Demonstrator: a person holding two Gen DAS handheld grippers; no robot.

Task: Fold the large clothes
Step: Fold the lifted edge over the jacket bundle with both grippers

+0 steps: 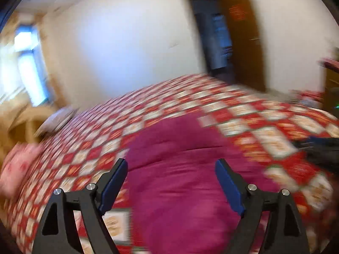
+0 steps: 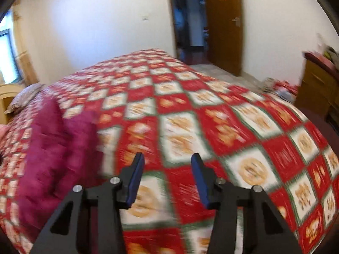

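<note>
Across the left wrist view everything is smeared by motion blur. The left tool (image 1: 171,164) hangs with its jaws spread wide and nothing between the pads; the magenta garment (image 1: 182,169) lies on the bed beneath and beyond them, running from 6 o'clock up to the centre, its near end cut off by the frame's bottom edge. A red-and-white checked bedspread (image 1: 264,122) covers the bed. At 3 o'clock a dark shape, too blurred to identify, enters from the edge. A pillow (image 1: 57,119) sits at 9 o'clock, a bright window (image 1: 25,63) at 10, and an open wooden door (image 1: 241,38) at 1.

Over in the right wrist view the picture is somewhat sharper. The right tool (image 2: 167,158) has its jaws partly apart, holding nothing, above bare bedspread (image 2: 211,110). The garment (image 2: 55,144) lies off to 9 o'clock, well clear of the pads, its fold lines hard to read. Only this view shows a wooden dresser (image 2: 317,86) at 3 o'clock and cluttered floor beside it.
</note>
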